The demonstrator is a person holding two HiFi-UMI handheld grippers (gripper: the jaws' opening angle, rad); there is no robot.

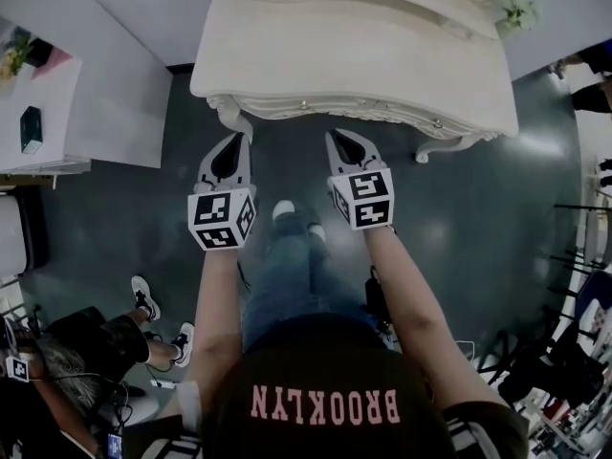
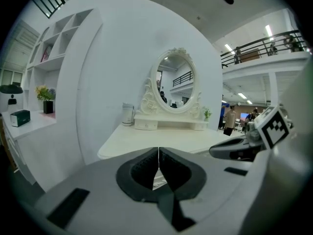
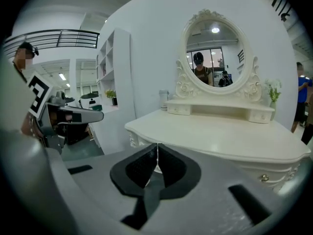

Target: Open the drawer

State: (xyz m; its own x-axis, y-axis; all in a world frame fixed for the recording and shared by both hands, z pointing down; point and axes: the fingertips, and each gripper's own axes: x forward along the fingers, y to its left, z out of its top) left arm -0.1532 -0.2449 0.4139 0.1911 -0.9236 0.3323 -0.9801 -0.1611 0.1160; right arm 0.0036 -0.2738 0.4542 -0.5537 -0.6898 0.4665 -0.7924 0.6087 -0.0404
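Observation:
A cream dressing table (image 1: pixel 354 51) with a carved front apron stands ahead of me. Small metal knobs (image 1: pixel 437 122) sit on its front, where the drawer face runs under the top edge; one knob (image 3: pixel 264 177) shows at the lower right of the right gripper view. My left gripper (image 1: pixel 236 138) hovers just before the table's left front corner, jaws shut with nothing between them (image 2: pixel 158 151). My right gripper (image 1: pixel 337 135) hangs before the middle of the front edge, also shut and empty (image 3: pixel 157 146). Neither touches the table.
An oval mirror (image 3: pixel 218 58) with little drawers beneath it stands at the table's back, a pale cup (image 2: pixel 128 114) beside it. A white shelf unit (image 1: pixel 67 113) stands at the left. A seated person (image 1: pixel 96 347) is at the lower left, stands and cables (image 1: pixel 564 352) at the right.

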